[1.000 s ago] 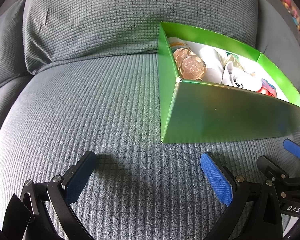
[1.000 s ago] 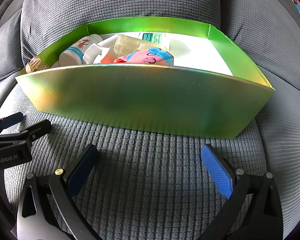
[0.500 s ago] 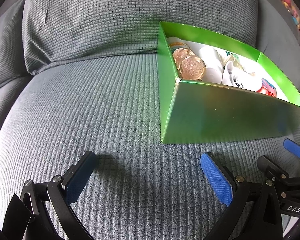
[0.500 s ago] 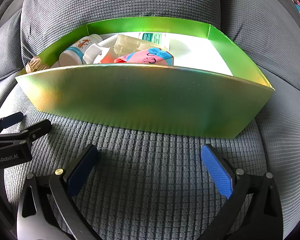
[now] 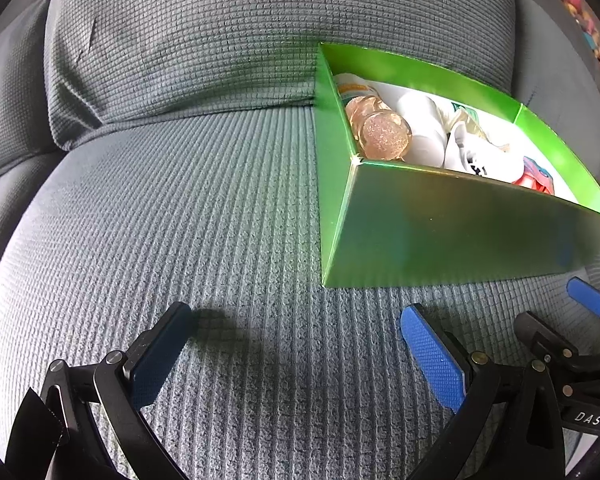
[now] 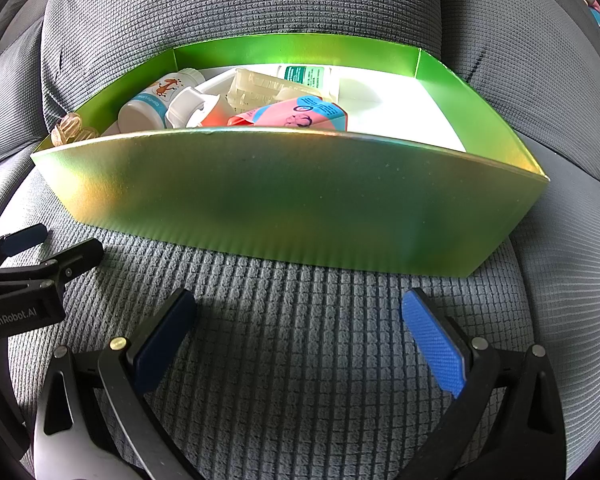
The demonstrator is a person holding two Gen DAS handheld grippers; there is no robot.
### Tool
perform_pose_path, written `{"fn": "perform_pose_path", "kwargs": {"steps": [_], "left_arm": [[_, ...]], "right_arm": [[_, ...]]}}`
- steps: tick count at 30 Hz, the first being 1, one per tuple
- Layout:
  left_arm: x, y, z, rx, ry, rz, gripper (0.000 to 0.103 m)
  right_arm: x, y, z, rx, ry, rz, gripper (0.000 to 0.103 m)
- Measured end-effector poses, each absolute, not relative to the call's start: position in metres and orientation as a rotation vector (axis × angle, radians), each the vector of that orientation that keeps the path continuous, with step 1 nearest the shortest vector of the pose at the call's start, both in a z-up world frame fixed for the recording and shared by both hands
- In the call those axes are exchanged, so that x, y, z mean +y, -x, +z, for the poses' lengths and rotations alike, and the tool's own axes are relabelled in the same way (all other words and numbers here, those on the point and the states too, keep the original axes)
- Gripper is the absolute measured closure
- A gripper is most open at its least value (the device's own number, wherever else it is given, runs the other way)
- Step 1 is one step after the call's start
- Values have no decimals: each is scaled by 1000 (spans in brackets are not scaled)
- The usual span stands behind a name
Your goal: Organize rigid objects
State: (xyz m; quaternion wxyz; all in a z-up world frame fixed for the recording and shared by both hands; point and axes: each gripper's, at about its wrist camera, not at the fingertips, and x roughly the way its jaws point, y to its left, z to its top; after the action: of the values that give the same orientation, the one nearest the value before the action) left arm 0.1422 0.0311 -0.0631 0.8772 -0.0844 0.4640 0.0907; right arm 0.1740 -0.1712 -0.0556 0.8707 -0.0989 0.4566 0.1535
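Observation:
A shiny green box (image 6: 292, 200) sits on a grey sofa seat; it also shows in the left wrist view (image 5: 460, 232). Inside lie a white pill bottle (image 6: 152, 100), a white spray cap (image 6: 190, 106), a pink and blue pouch (image 6: 296, 116), clear plastic pieces (image 6: 260, 86), a white and teal packet (image 6: 306, 76) and glittery amber discs (image 5: 384, 136). My left gripper (image 5: 296, 348) is open and empty over the seat, left of the box's near corner. My right gripper (image 6: 300, 340) is open and empty just in front of the box's long wall.
The grey sofa back cushion (image 5: 260, 32) rises behind the seat (image 5: 160, 200). The left gripper's body (image 6: 24, 280) shows at the left edge of the right wrist view. The right gripper's fingers (image 5: 588, 300) show at the right edge of the left wrist view.

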Motion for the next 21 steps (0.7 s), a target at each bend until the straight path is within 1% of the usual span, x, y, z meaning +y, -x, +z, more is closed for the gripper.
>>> {"fn": "perform_pose_path", "kwargs": {"steps": [17, 21], "left_arm": [[29, -145, -65, 973, 177, 201, 0], [29, -141, -58, 954, 163, 228, 0]], "right_arm": [[-169, -175, -57, 956, 222, 315, 1], [-172, -174, -53, 953, 202, 309, 0]]}}
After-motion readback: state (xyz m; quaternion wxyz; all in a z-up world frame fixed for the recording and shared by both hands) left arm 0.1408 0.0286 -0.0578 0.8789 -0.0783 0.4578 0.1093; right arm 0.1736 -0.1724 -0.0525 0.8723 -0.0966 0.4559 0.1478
